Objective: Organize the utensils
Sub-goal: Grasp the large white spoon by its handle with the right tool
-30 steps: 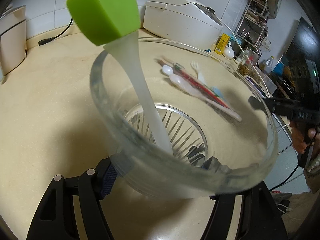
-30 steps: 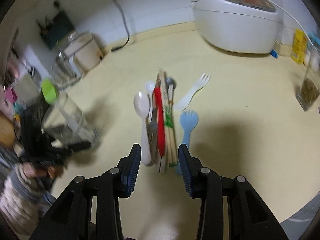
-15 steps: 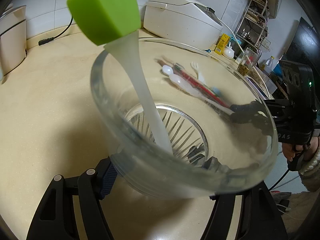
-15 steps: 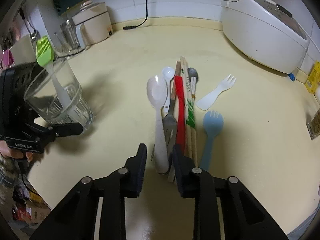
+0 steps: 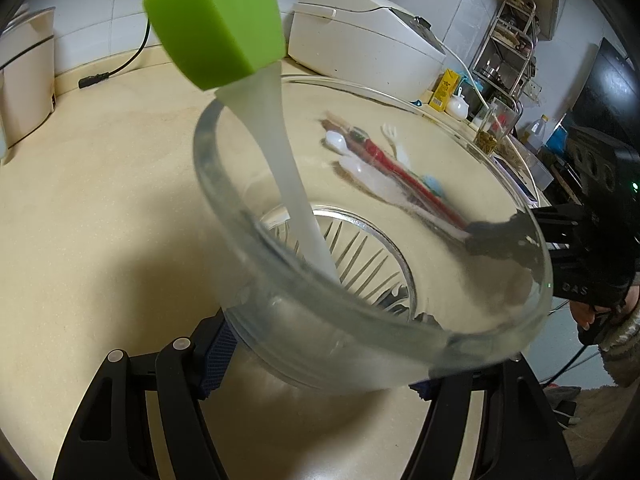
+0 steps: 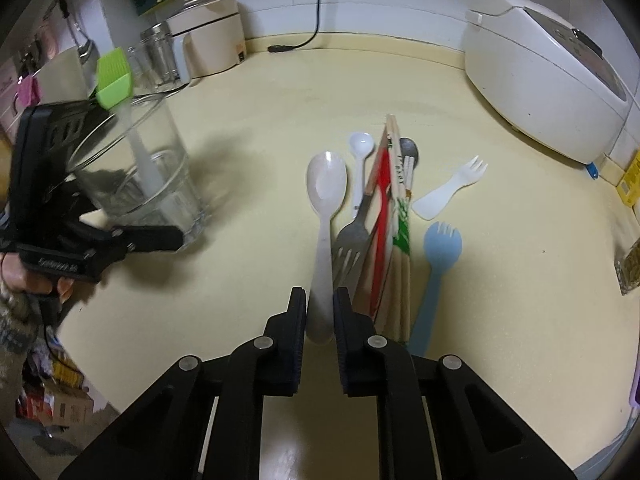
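My left gripper [image 5: 320, 360] is shut on a clear drinking glass [image 5: 248, 240], held upright just above the counter. A green silicone brush [image 5: 216, 28] stands in the glass, head up. In the right wrist view the glass [image 6: 160, 152] is at the left. Loose utensils lie side by side mid-counter: a large white spoon [image 6: 326, 184], a metal fork [image 6: 352, 240], red and paper-sleeved chopsticks [image 6: 400, 208], a blue spork [image 6: 440, 248] and a white spork [image 6: 452, 188]. My right gripper [image 6: 320, 304] is closing on the large white spoon's handle, pads against both its sides.
A white rice cooker [image 6: 548, 88] stands at the back right, a cream appliance [image 6: 208, 40] and a glass jar [image 6: 158, 56] at the back left. A loose cord plug [image 6: 280, 48] lies by the wall. A spice jar [image 6: 630, 264] sits at the right edge.
My right gripper has come forward and down to the large white spoon's handle, rolled level, and its jaws have narrowed from wide apart onto the handle. The left gripper and glass have not moved.
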